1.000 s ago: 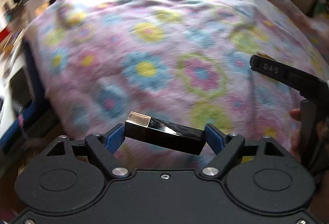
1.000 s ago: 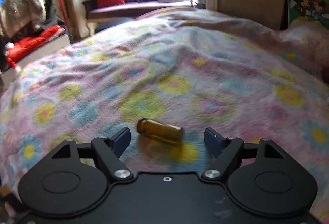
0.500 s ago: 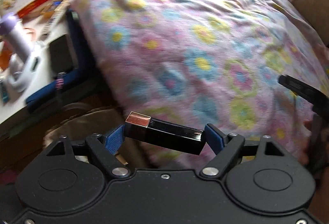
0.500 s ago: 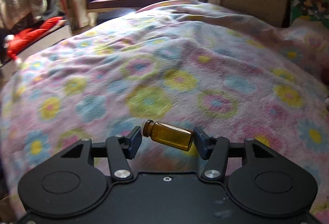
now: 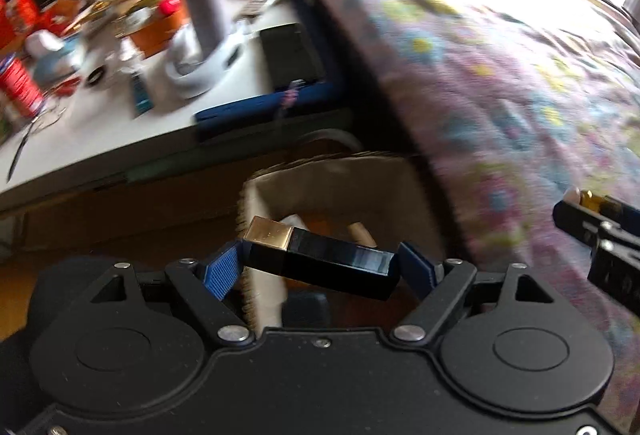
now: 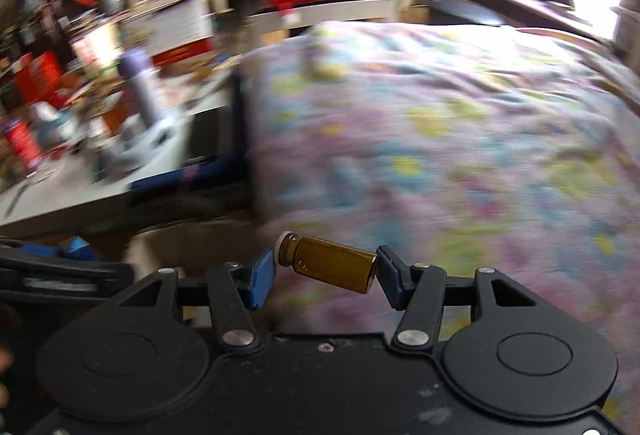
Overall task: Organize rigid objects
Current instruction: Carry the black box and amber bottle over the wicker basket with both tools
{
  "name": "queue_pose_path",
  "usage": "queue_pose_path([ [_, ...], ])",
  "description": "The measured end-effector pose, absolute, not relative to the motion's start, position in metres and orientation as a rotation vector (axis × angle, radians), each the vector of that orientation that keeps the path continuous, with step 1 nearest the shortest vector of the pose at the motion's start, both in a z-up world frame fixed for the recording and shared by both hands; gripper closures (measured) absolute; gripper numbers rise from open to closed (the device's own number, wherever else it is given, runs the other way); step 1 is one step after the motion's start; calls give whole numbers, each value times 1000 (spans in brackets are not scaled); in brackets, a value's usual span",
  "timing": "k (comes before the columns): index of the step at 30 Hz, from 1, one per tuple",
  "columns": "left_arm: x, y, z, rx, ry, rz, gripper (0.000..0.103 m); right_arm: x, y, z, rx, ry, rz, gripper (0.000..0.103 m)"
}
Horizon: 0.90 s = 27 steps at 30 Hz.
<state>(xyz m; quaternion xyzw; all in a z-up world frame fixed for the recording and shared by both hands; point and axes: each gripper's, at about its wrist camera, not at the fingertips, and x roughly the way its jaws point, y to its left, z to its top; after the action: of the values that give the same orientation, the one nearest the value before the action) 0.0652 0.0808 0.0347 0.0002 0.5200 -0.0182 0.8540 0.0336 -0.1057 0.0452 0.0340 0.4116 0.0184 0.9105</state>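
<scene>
Grippers both clamp: left gripper [image 5: 320, 267] pinches a black tube [image 5: 320, 259] above a basket [image 5: 340, 179]; right gripper [image 6: 326, 271] pinches an amber vial [image 6: 332, 267], bed [image 6: 460, 155] at two o'clock.

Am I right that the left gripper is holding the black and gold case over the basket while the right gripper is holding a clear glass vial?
Not quite: the vial in the right gripper is amber brown, not clear, as the right wrist view shows. The rest stands: the left gripper holds the black and gold case over the basket.
</scene>
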Motion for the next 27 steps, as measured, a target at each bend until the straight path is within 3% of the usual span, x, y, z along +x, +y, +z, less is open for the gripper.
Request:
queue_pose_path([
  [14, 68, 122, 20, -170, 1108, 12, 24, 6, -37, 40, -45, 915, 161, 49],
  [27, 84, 104, -1, -138, 1209, -28, 24, 6, -28, 6, -70, 1026, 211, 49],
])
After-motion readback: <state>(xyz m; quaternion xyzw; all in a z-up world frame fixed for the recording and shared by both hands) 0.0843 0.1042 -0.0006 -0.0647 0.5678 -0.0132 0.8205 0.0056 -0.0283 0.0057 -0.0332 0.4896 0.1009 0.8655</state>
